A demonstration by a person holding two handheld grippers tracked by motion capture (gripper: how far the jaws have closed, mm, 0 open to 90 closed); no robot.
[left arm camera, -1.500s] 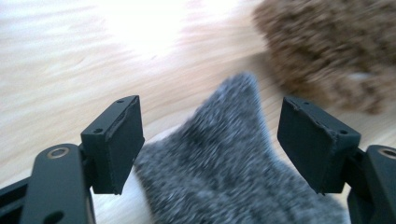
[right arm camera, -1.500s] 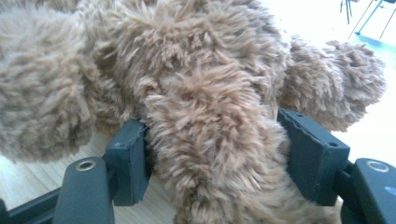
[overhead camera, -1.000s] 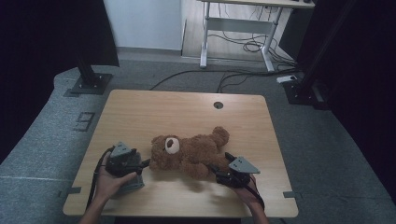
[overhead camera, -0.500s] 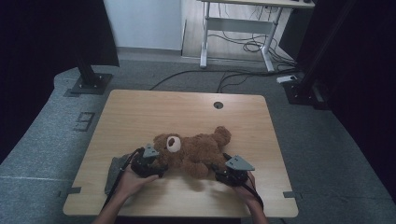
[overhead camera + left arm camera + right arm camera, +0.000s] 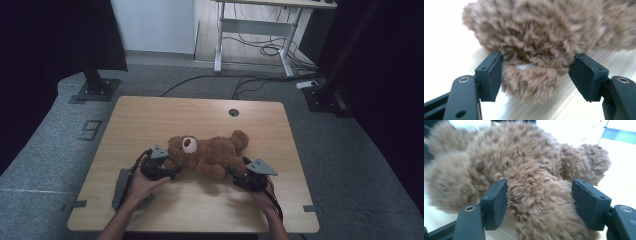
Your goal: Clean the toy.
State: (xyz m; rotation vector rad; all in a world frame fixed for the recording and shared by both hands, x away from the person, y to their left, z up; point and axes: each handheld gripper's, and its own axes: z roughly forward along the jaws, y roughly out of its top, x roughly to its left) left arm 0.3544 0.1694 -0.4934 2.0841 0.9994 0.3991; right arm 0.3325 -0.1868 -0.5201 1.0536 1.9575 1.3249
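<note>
Both grippers' jaws stand open around limbs of the brown plush teddy bear (image 5: 207, 156); closing on loose fur alone risks slipping.

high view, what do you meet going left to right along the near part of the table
grey pad → left gripper → teddy bear → right gripper
</note>
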